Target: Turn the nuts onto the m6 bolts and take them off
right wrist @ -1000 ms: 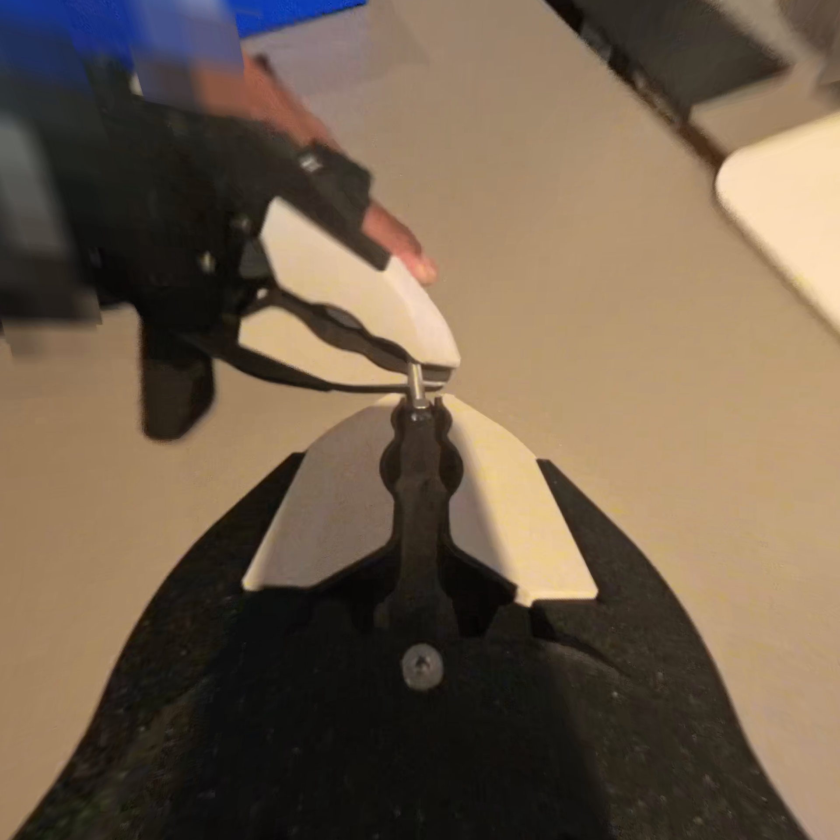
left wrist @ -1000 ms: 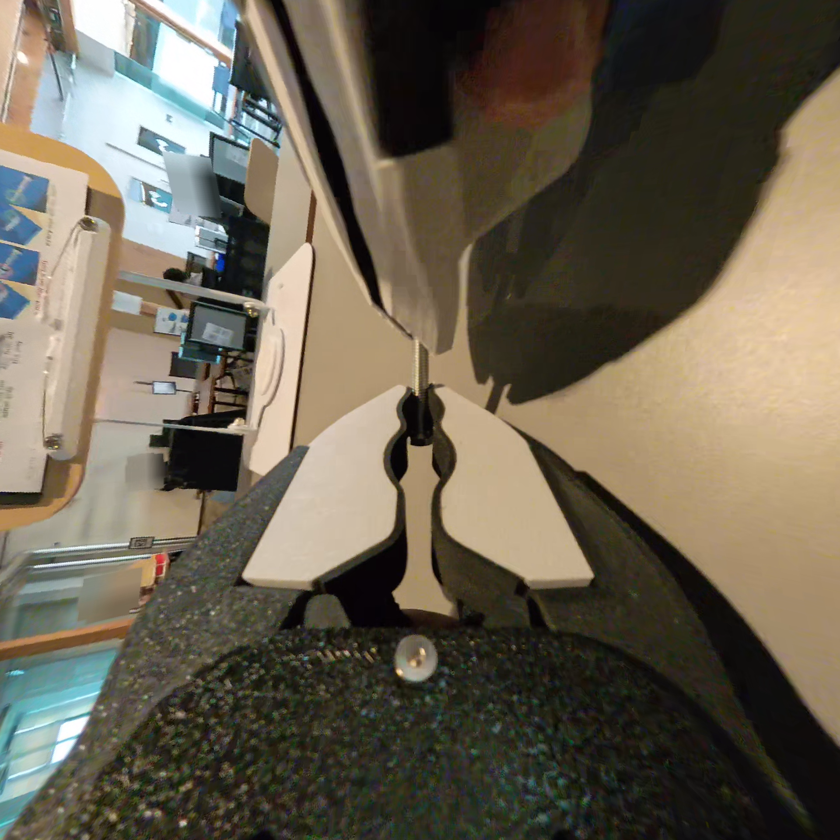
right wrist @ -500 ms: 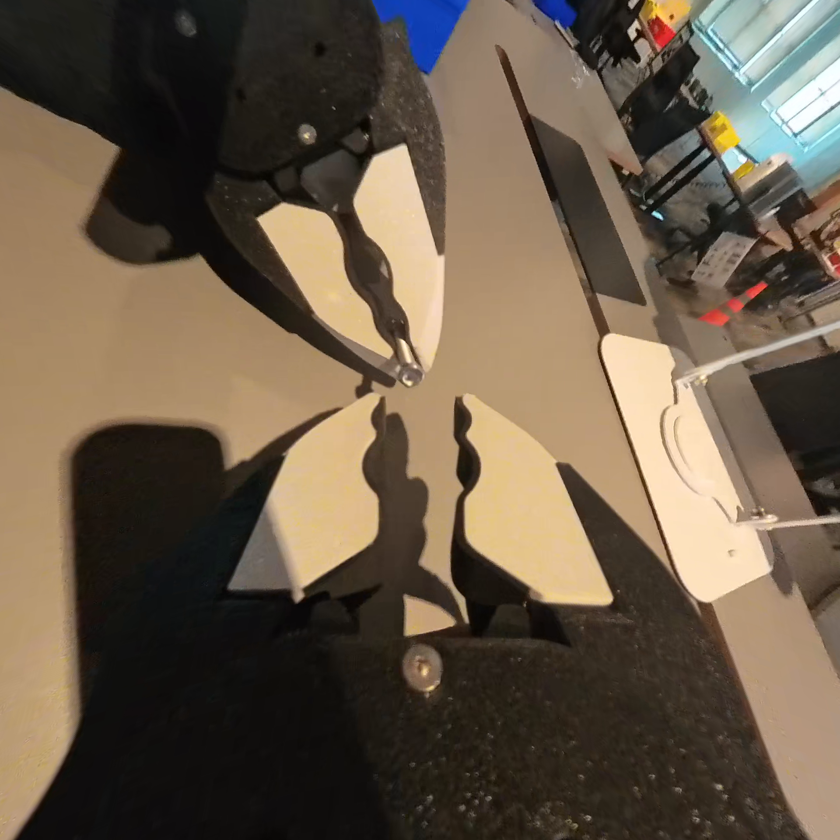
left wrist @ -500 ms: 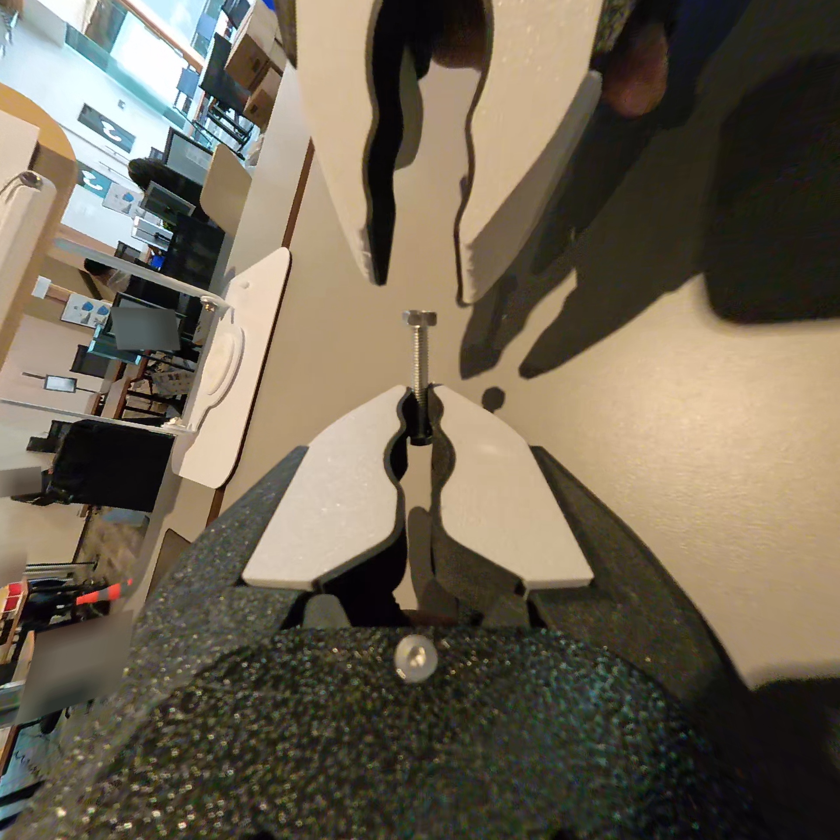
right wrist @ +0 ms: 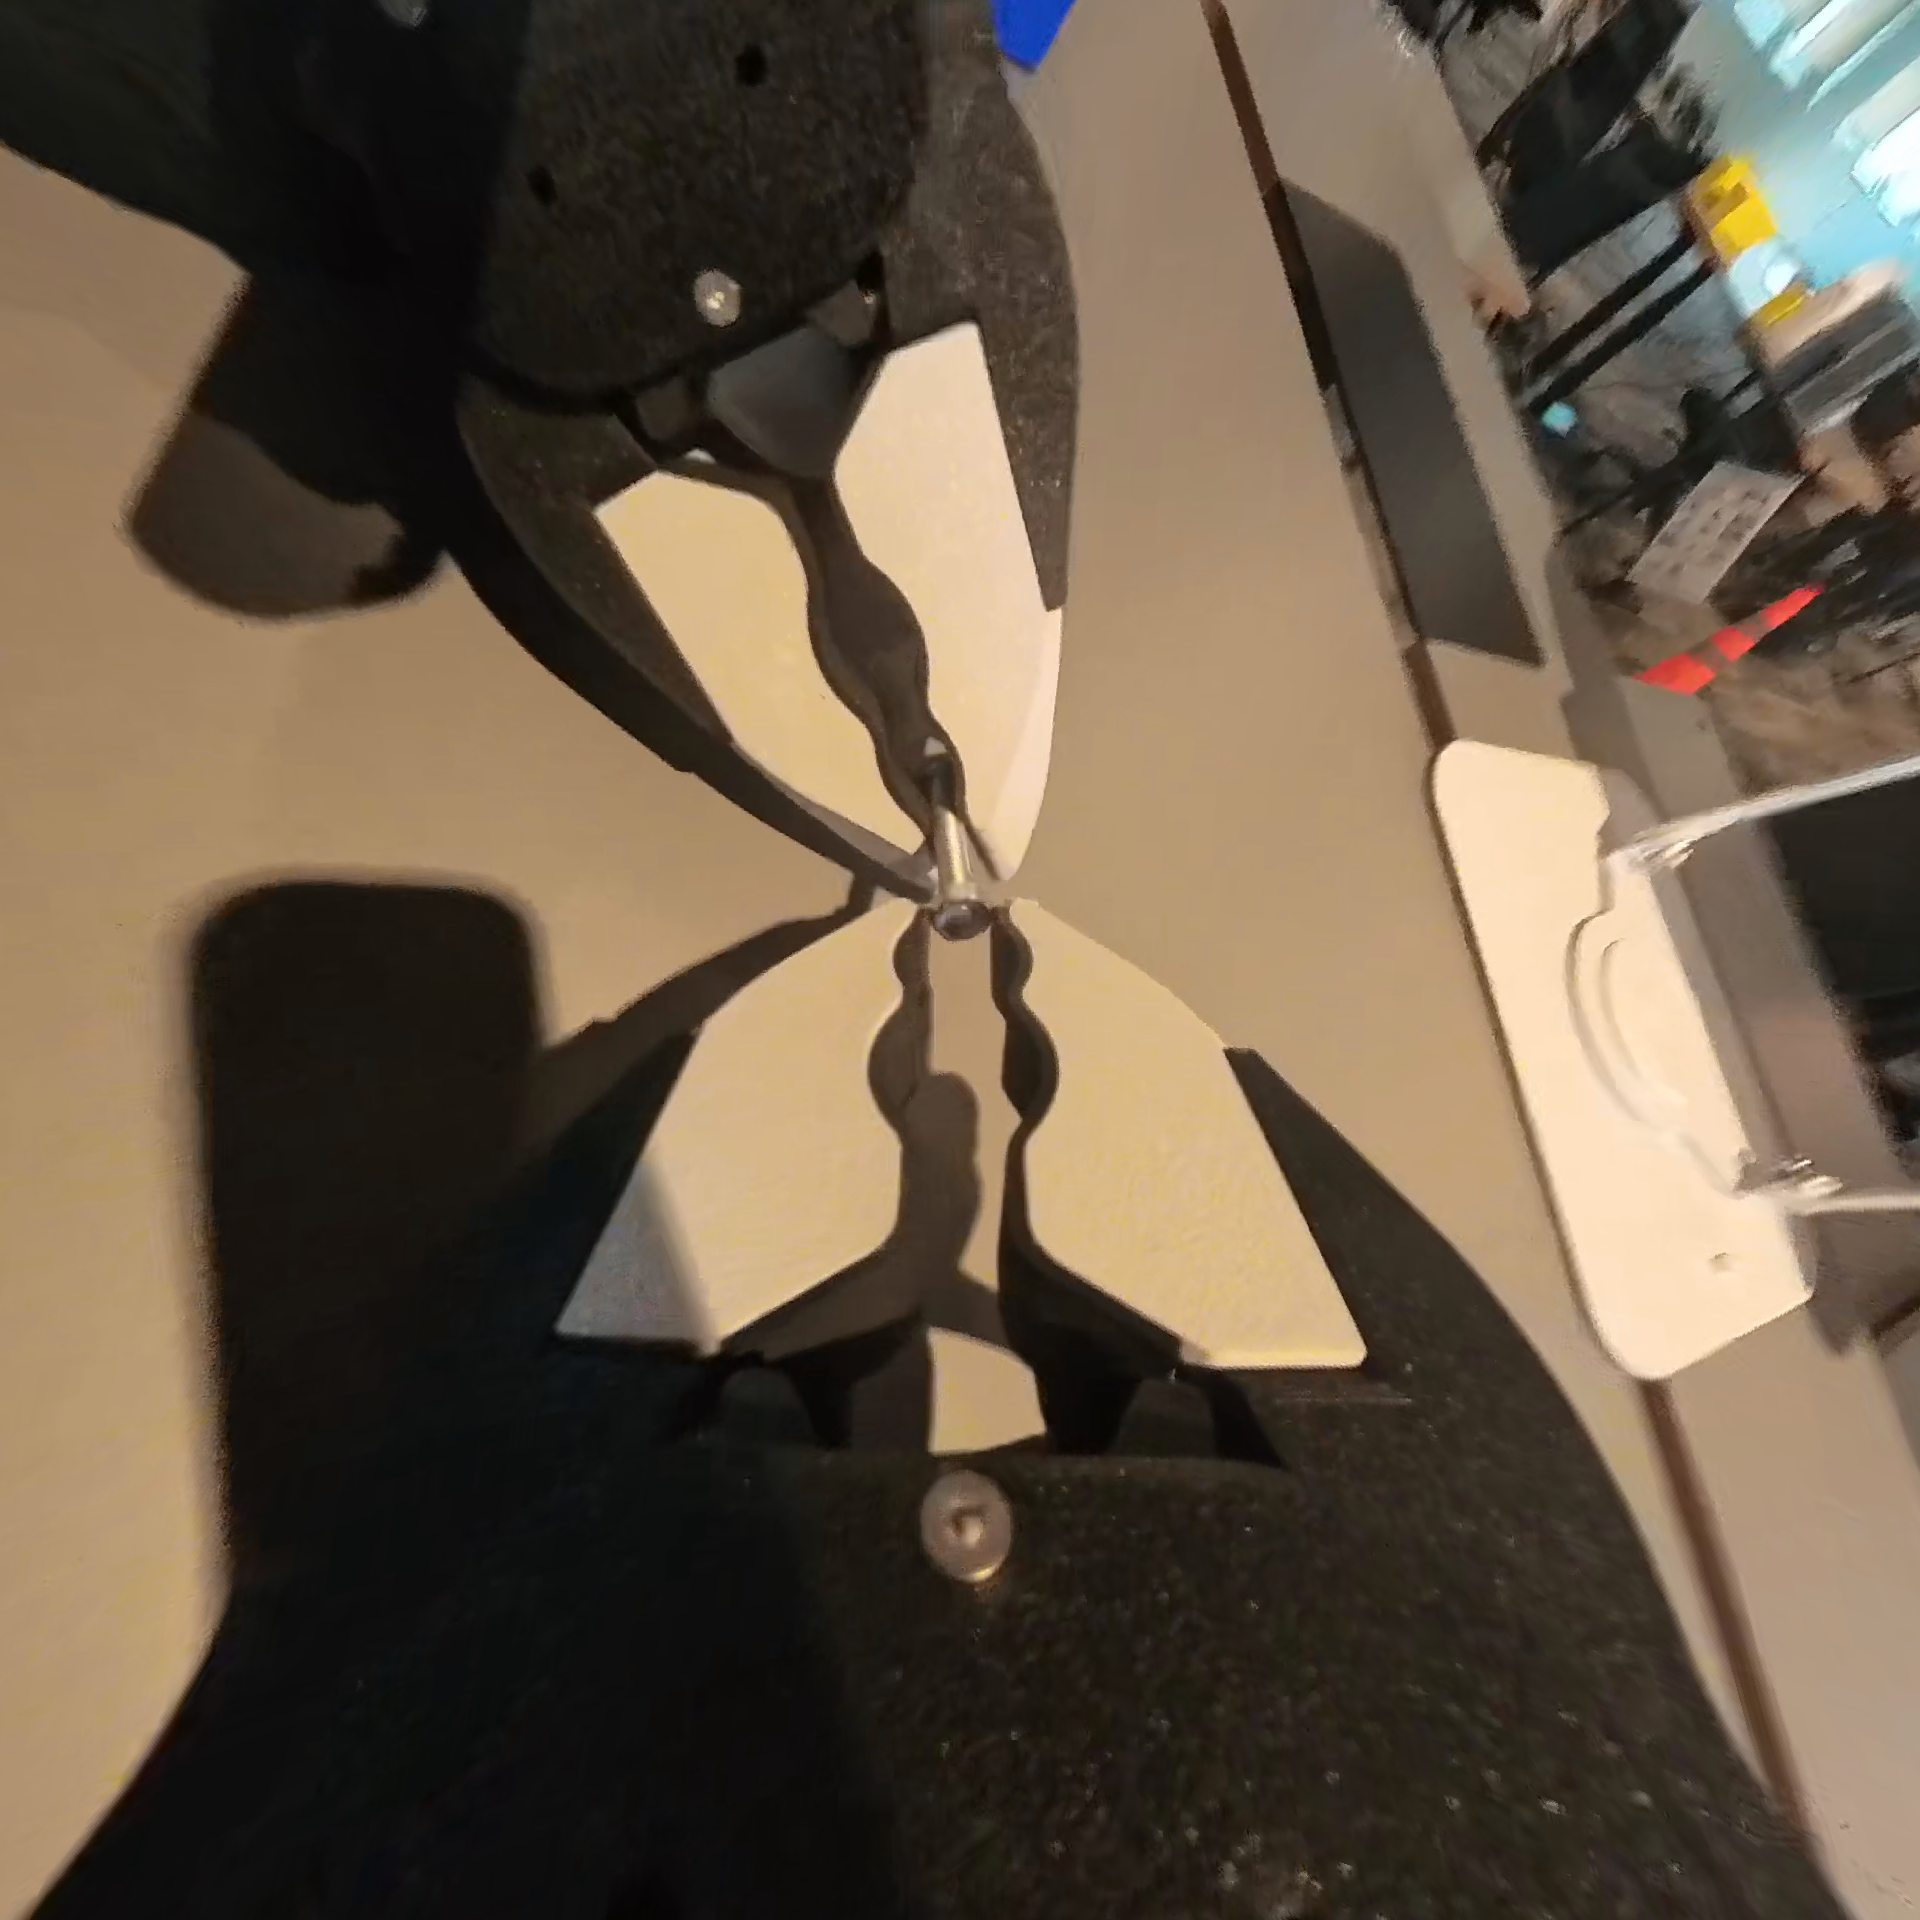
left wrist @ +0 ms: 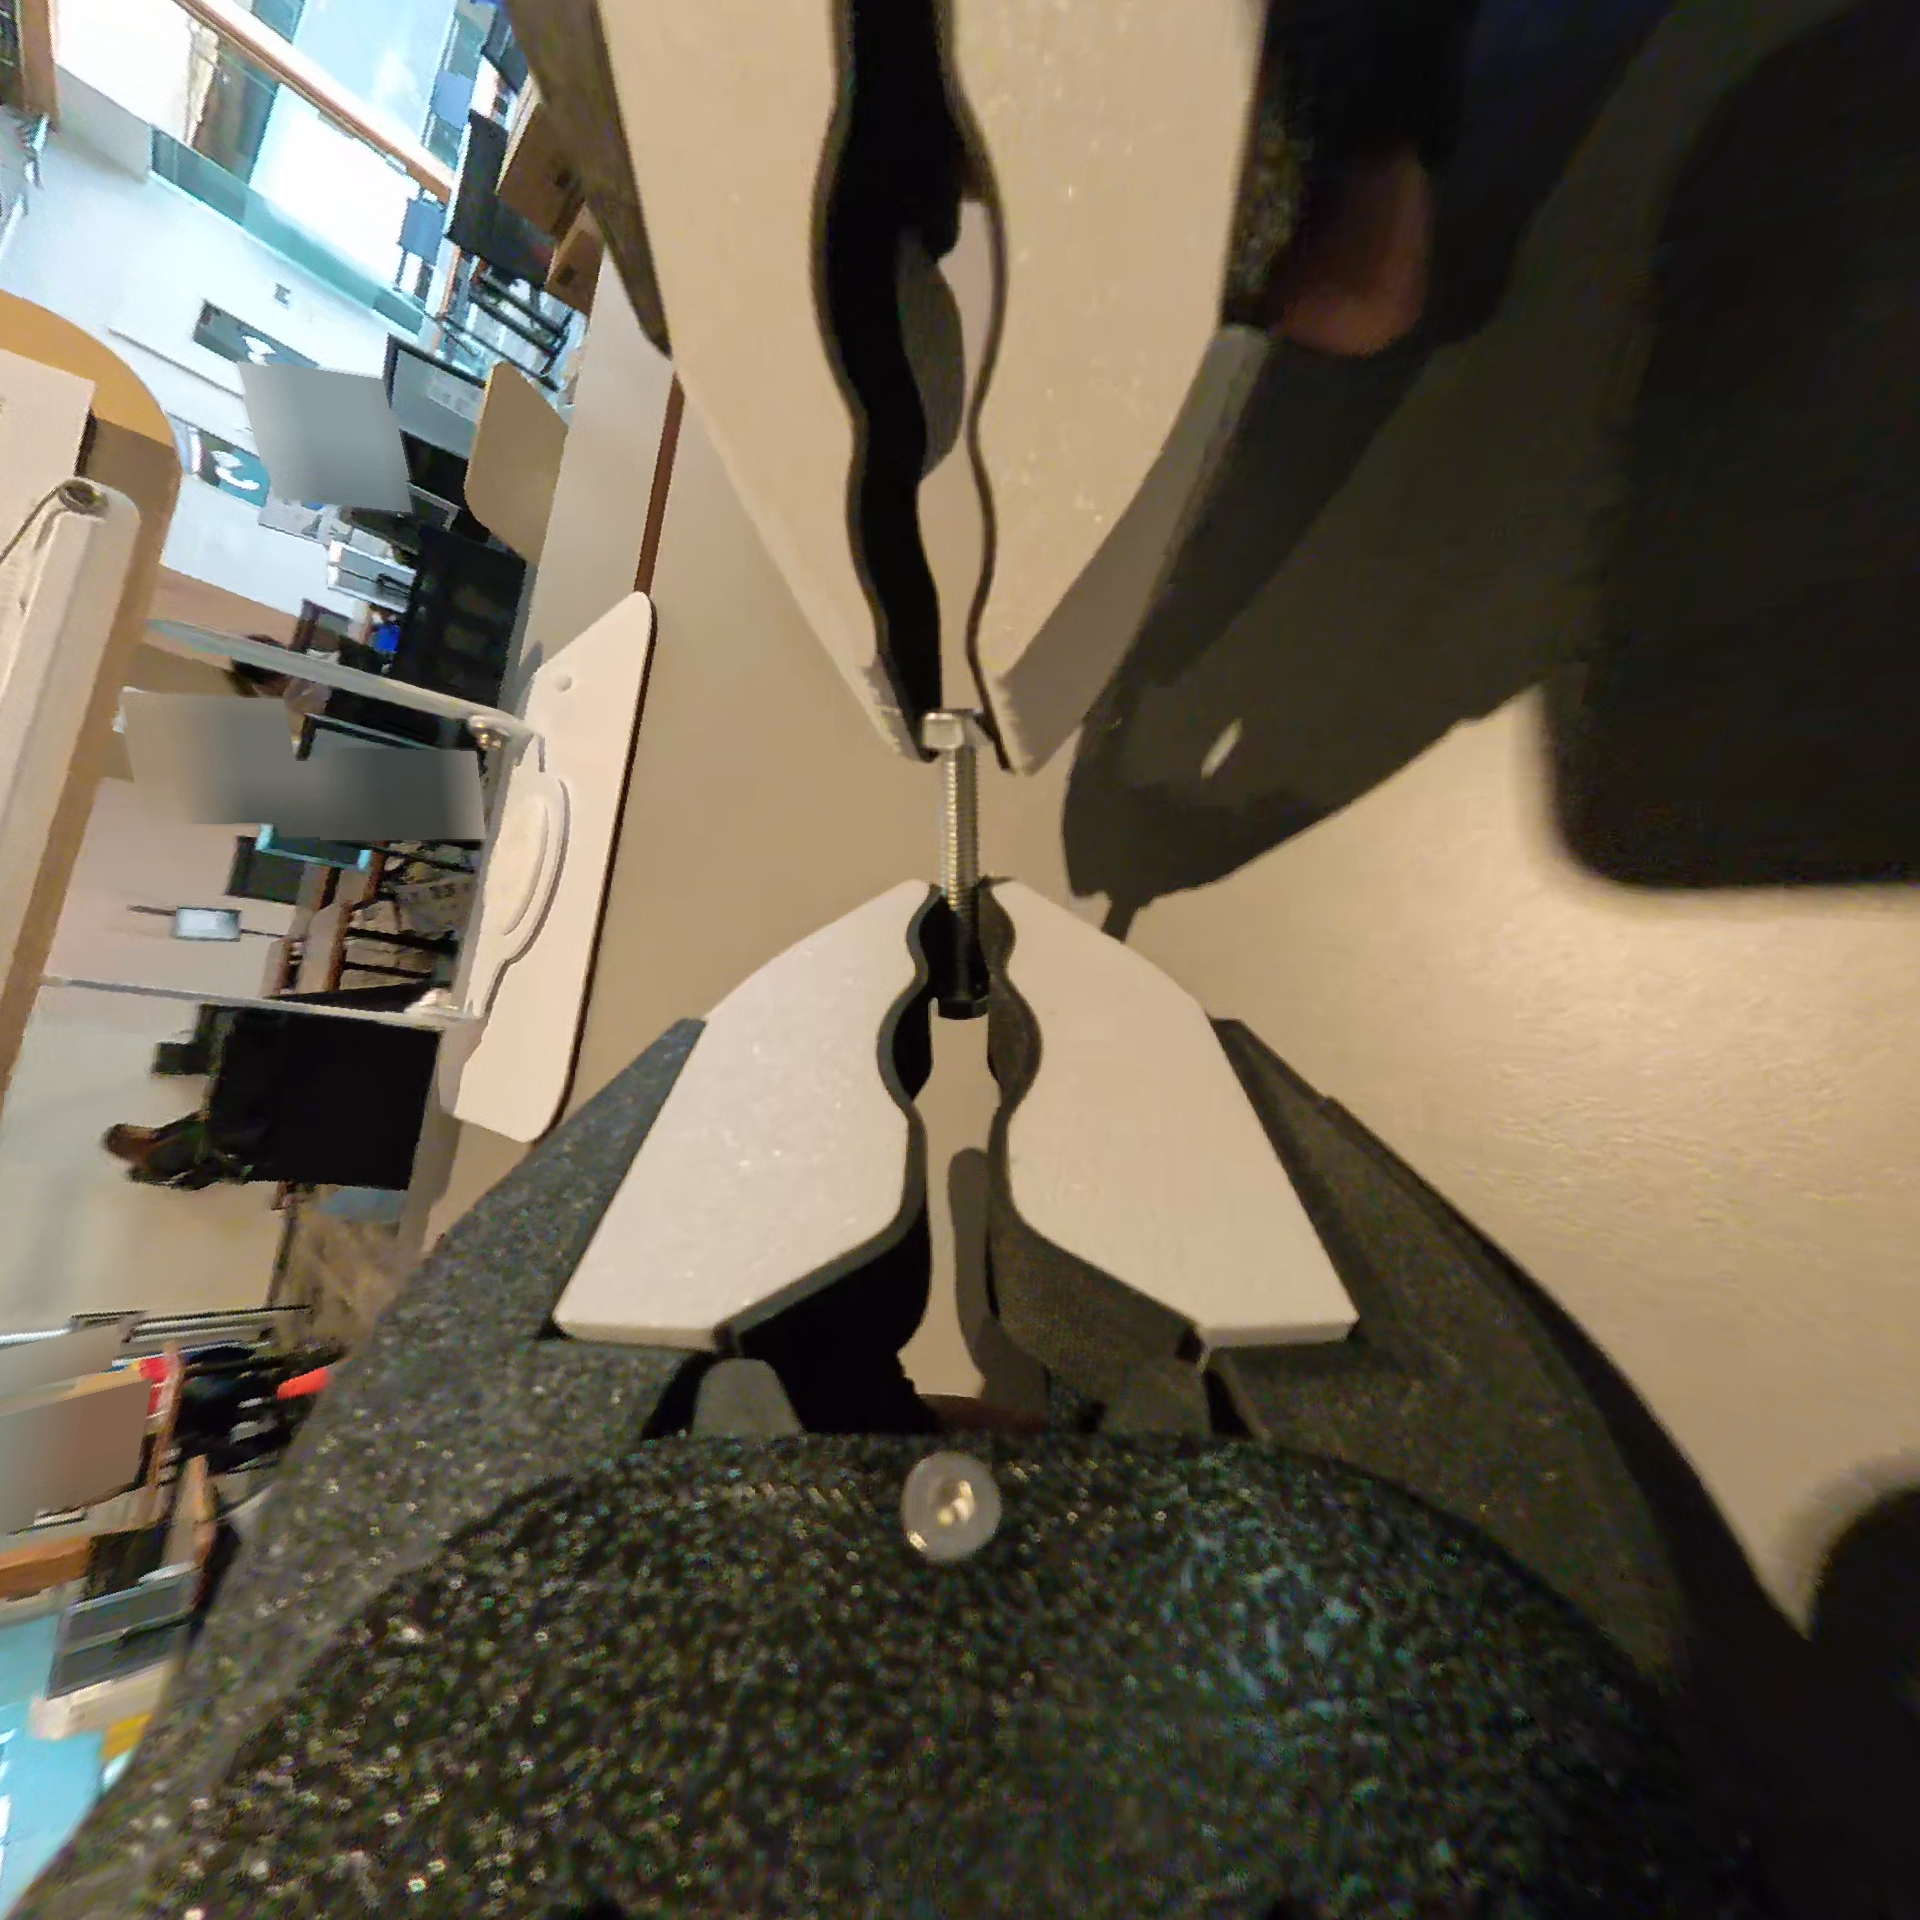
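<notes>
You are clamping the left gripper [left wrist: 958, 935] on the lower end of the m6 bolt [left wrist: 956, 821], its 2 fingers pinched together on the shank so the thread stands out clear toward the other tool and cannot spin. The bolt sits in mid-air above the beige table [left wrist: 1455, 1039], bridging the 2 tools. At its far end is the nut [left wrist: 951, 729], and you are bringing the right gripper [right wrist: 958, 914] around it, fingertips narrowly apart and just at the nut's flats; whether they are gripping it yet I cannot tell. That end-on approach is probably letting you turn the nut by rolling your right wrist. A white plate [right wrist: 1600, 1039] is lying well apart on the table's edge.
</notes>
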The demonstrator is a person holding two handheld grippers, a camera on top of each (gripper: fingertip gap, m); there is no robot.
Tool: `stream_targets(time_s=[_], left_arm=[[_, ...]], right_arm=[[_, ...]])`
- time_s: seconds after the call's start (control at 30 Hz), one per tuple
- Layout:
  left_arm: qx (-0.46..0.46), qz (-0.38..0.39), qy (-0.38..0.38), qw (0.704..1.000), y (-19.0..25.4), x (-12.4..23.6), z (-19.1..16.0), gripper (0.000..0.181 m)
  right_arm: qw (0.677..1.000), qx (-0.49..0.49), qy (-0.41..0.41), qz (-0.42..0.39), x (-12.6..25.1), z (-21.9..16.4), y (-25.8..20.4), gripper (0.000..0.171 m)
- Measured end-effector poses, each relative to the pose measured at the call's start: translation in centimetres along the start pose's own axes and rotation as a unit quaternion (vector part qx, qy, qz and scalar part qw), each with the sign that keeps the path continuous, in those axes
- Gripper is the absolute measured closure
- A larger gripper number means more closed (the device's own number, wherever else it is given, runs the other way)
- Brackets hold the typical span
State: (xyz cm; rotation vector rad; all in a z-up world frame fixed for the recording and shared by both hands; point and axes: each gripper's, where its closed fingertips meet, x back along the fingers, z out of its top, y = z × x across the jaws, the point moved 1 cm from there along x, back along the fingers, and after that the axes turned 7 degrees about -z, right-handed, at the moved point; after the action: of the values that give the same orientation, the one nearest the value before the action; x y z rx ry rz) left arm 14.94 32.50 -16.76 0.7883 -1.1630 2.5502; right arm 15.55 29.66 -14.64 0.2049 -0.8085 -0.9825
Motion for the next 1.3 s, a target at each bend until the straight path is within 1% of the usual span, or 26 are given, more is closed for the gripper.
stream_targets(time_s=[0.07, 0.1, 0.13, 0.17, 0.2, 0.23, 0.27, 0.3, 0.33, 0.37, 0.43, 0.5, 0.6, 0.67, 0.77, 0.83, 1.1, 1.2, 1.3], left_arm=[[-0.023, 0.019, -0.025, 0.999, -0.3, -0.1, -0.3, 0.176], [-0.035, 0.030, -0.036, 0.998, -0.5, 0.0, -0.5, 0.176], [-0.047, 0.042, -0.048, 0.997, -0.7, 0.0, -0.6, 0.176], [-0.055, 0.051, -0.056, 0.996, -0.9, 0.1, -0.7, 0.176], [-0.056, 0.057, -0.058, 0.995, -1.1, 0.1, -0.7, 0.176], [-0.052, 0.060, -0.055, 0.995, -1.2, 0.2, -0.6, 0.176], [-0.045, 0.061, -0.049, 0.996, -1.3, 0.3, -0.5, 0.176], [-0.033, 0.060, -0.043, 0.997, -1.3, 0.3, -0.4, 0.176], [-0.022, 0.056, -0.038, 0.997, -1.3, 0.2, -0.4, 0.176], [-0.013, 0.052, -0.035, 0.998, -1.3, 0.2, -0.5, 0.176], [0.008, 0.035, -0.023, 0.999, -1.0, 0.1, -0.5, 0.176], [0.029, 0.015, -0.010, 0.999, -0.7, 0.0, -0.5, 0.176], [0.050, -0.006, 0.018, 0.999, -0.4, 0.1, 0.1, 0.176], [0.054, -0.014, 0.024, 0.998, -0.2, 0.1, 0.2, 0.176], [0.055, -0.020, 0.029, 0.998, -0.1, 0.2, 0.2, 0.176], [0.052, -0.023, 0.029, 0.998, 0.0, 0.2, 0.3, 0.176], [0.043, -0.032, 0.034, 0.998, 0.3, 0.2, 0.5, 0.177], [0.040, -0.026, 0.030, 0.998, 0.2, 0.2, 0.4, 0.176], [0.022, -0.003, 0.008, 1.000, -0.1, 0.1, -0.1, 0.176]], right_arm=[[0.995, -0.088, -0.035, 0.027, -0.3, -0.3, 0.0, 0.160], [0.985, -0.160, -0.051, 0.044, -0.5, -0.4, 0.0, 0.160], [0.964, -0.248, -0.062, 0.067, -0.6, -0.3, 0.0, 0.160], [0.935, -0.337, -0.063, 0.092, -0.6, -0.1, 0.0, 0.160], [0.908, -0.399, -0.053, 0.113, -0.6, 0.1, 0.1, 0.160], [0.892, -0.431, -0.039, 0.129, -0.6, 0.2, 0.3, 0.160], [0.887, -0.440, -0.025, 0.140, -0.5, 0.3, 0.4, 0.160], [0.890, -0.432, -0.013, 0.146, -0.3, 0.4, 0.5, 0.160], [0.901, -0.410, -0.004, 0.143, -0.2, 0.5, 0.8, 0.158], [0.917, -0.377, 0.004, 0.130, 0.0, 0.4, 1.1, 0.152], [0.954, -0.288, 0.009, 0.086, 0.2, 0.2, 1.8, 0.139], [0.982, -0.185, 0.009, 0.043, 0.5, -0.1, 1.9, 0.138], [0.999, -0.051, 0.011, 0.008, 0.6, 0.0, 1.2, 0.140], [1.000, -0.005, 0.024, -0.001, 0.7, 0.5, 0.7, 0.142], [0.999, 0.020, 0.047, -0.018, 1.0, 1.2, 0.8, 0.145], [0.998, 0.030, 0.048, -0.015, 1.1, 1.3, 0.7, 0.147], [0.998, 0.058, 0.014, -0.012, 0.6, 0.5, 0.1, 0.161], [1.000, 0.020, 0.000, -0.001, 0.4, 0.4, 0.1, 0.161], [0.996, -0.076, -0.032, 0.019, 0.0, 0.3, 0.2, 0.161]])
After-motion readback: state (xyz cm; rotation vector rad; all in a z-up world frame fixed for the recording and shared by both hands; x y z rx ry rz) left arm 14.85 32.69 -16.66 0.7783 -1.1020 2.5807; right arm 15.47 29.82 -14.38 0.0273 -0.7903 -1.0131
